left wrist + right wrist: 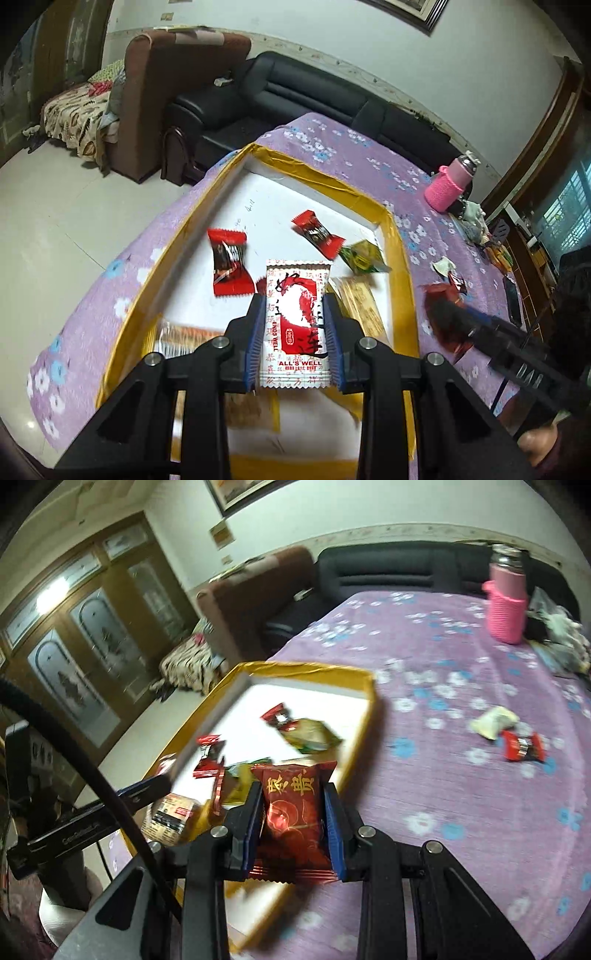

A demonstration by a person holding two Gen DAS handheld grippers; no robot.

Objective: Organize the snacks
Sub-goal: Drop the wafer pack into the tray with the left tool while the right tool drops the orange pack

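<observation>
My left gripper point(294, 306) is shut on a white and red "All's Well" snack packet point(293, 325), held above the yellow-rimmed tray point(400, 266). In the tray lie two red candies point(229, 262) point(317, 232), a green packet point(364, 258) and other wrapped snacks. My right gripper point(292, 794) is shut on a dark red packet with gold characters point(291, 812), held over the tray's right rim point(364, 734). It also shows in the left wrist view point(445, 314), to the tray's right.
The tray sits on a purple flowered tablecloth point(461, 794). A red candy point(522, 747) and a pale wrapper point(493, 722) lie loose on the cloth. A pink-sleeved bottle point(506, 602) and clutter stand at the far right. Sofas stand behind the table.
</observation>
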